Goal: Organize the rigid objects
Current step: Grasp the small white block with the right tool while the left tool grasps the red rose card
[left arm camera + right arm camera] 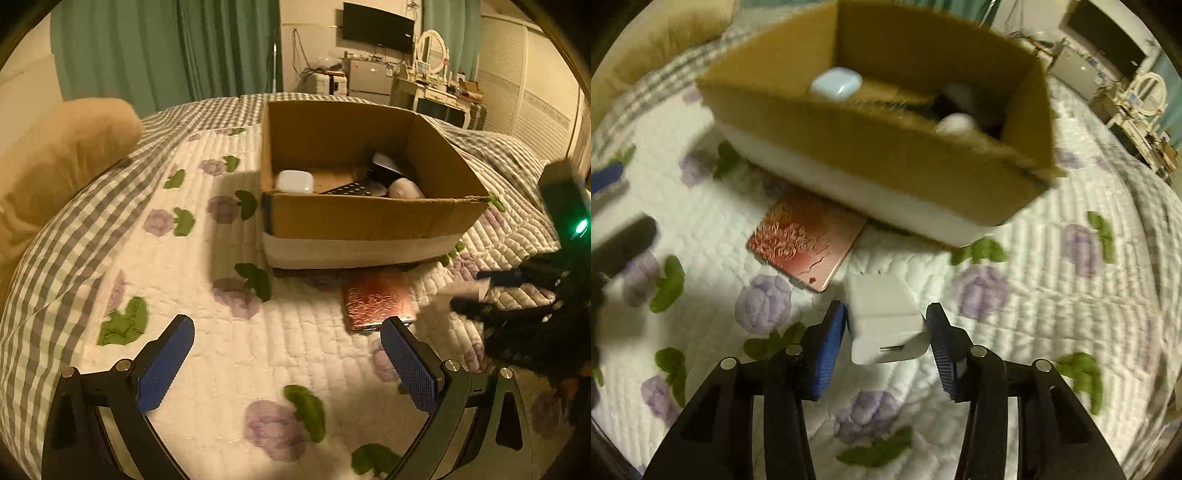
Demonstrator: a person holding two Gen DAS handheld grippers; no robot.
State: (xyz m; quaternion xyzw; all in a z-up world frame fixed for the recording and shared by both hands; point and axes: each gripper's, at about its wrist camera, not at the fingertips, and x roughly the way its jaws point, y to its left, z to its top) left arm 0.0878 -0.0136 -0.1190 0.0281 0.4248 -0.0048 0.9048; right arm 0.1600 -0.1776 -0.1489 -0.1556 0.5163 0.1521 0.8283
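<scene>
On the far left a tan pillow (55, 155) rests on the bed, whose white quilt (229, 354) is printed with purple flowers and green leaves. The left hand-held gripper (288, 365) hovers over bare quilt with its blue pads wide apart and nothing between them. Ahead of it stands one open cardboard box (369, 218). Inside lie a white case (294, 181), a dark gridded object (351, 189), a pale rounded item (404, 188) and a further white-and-dark thing that is hard to make out. One pink phone (807, 242) with a cracked back lies flat on the quilt, its far end tucked under the near edge of the box. Just right of the phone, the right hand-held gripper (886, 325) is clamped on one white charger block (884, 317), a pad against each side, port facing the camera. Both sit near the front wall of the box.
</scene>
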